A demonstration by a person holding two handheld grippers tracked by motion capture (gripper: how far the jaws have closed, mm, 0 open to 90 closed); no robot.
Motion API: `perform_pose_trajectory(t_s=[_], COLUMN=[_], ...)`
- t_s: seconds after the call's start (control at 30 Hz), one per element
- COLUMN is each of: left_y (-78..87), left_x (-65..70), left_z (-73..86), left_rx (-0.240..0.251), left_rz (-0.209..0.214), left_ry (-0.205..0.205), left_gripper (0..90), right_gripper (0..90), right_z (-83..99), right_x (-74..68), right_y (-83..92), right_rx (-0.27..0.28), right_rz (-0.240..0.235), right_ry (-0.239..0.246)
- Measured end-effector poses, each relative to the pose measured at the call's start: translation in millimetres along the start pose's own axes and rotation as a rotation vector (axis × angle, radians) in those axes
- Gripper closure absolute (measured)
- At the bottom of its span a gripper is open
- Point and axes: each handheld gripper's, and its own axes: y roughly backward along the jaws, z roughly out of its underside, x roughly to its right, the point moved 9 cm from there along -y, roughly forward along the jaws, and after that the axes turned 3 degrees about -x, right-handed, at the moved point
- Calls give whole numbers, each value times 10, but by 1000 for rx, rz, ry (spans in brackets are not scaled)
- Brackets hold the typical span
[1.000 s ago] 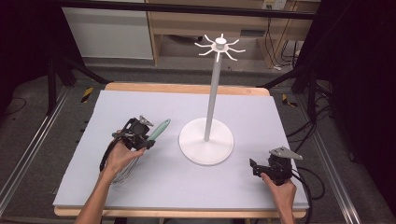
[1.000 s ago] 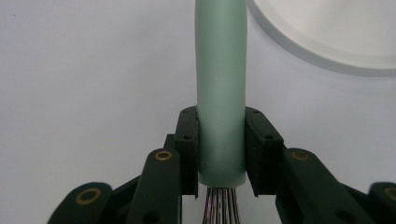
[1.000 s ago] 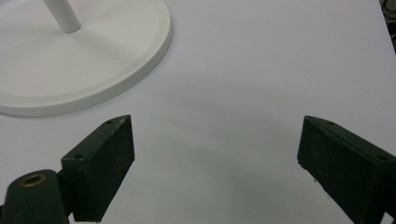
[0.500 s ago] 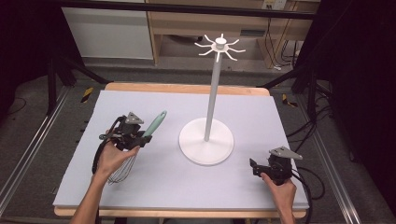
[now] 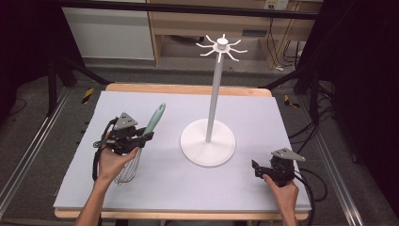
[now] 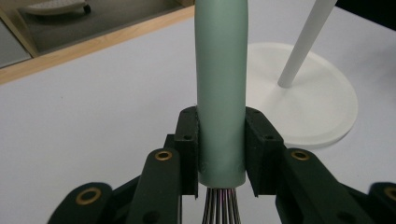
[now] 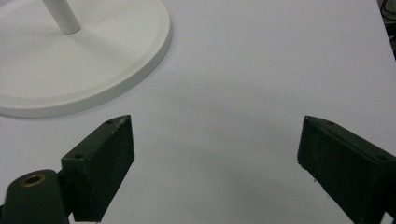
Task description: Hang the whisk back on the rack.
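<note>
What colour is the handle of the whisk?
The whisk's handle is pale green, clearest in the left gripper view.

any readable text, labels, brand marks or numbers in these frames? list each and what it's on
None readable.
No print on the whisk, the white stand, the left gripper or the right gripper.
A pale label on the shelf behind the table is too small to read.

White hook stand (image 5: pixel 215 113) upright mid-table, round base on the pale mat (image 5: pixel 263 188). Wooden shelf unit (image 5: pixel 188 33) behind the table.
</note>
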Motion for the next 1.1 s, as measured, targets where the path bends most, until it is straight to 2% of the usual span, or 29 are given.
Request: perform_pose_trajectory(t_s=[0.17,0.3,0.57,0.6,0.77,0.8,0.97,1.1], left_y=[64,114,204,228,271,301,372,407], left_x=[32,55,97,110,122,138,188,214], left_z=[-41,-75,-147,-171,-215,-240,-302,-340], left_rx=[60,91,160,180,212,237,286,309], left_rz=[12,10,16,18,9,13,25,36], left_ry=[14,4,17,23,26,33,36,39], left_gripper=[685,685,685,685,684,684,684,684], right_gripper=[115,115,115,115,115,115,115,115], right_z=[2,0,3,3,6,7,9,11], right_x=[-1,-3,-9,-7,-10,-12,-11,-9], right_y=[-2,1,-6,-6,-12,-14,-20,-22], right_rx=[-2,0,-1,-1,-4,-4,-5,-5], right_rz=[-1,-2,-4,-3,-4,-4,-6,-5], right_ry=[-1,0,2,1,3,3,8,10])
